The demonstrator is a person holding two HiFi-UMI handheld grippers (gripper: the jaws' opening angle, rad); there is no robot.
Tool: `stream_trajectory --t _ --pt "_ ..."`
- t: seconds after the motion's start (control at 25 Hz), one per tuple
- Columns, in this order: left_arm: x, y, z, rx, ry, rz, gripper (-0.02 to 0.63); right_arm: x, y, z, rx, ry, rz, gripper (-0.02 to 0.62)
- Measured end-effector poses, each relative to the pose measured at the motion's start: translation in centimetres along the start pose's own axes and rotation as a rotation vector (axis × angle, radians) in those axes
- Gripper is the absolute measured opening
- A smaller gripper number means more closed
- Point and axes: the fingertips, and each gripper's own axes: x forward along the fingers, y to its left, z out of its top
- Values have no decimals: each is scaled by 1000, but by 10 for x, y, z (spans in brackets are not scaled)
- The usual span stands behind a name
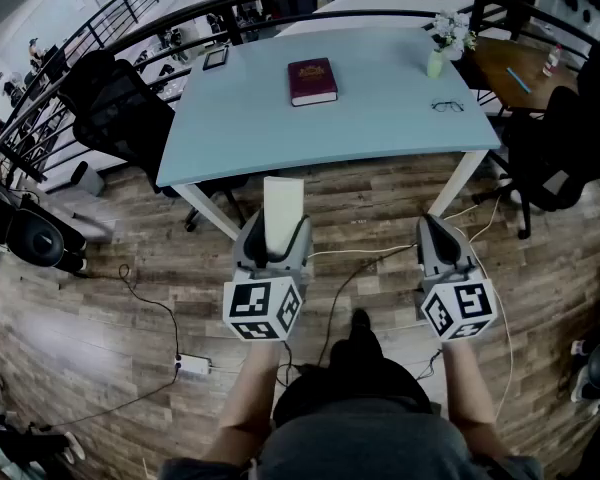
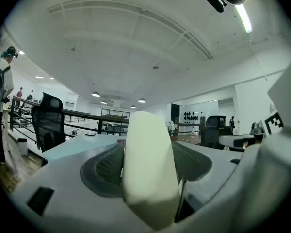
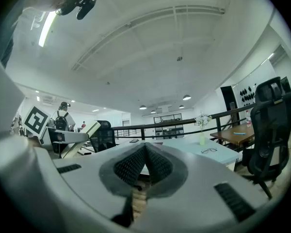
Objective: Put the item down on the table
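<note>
Left gripper (image 1: 277, 238) clamps a cream block (image 1: 283, 200) that juts forward from its jaws above the wood floor (image 1: 110, 298), short of the blue table (image 1: 380, 108). Right gripper (image 1: 437, 233) is closed and empty.

Cream flat block (image 1: 283, 200): lower end hidden inside left tool (image 1: 277, 234). Dark red book (image 1: 312, 80): cover print too small to read.

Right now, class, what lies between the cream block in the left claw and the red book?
Only bare blue tabletop: in the head view, nothing sits between the cream block in the left claw and the red book.
</note>
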Motion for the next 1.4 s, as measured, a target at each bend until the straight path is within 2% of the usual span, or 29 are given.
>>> stream_trajectory --t 0.32,1.0,1.4 --pt "-6 0 3 9 -2 -9 310 -9 4 -4 37 11 -2 3" --pt "-1 -12 0 14 3 -55 310 -35 -9 -1 55 2 -77 3" --pt "46 -4 -6 14 22 -41 310 1 -45 -5 77 8 -89 3"
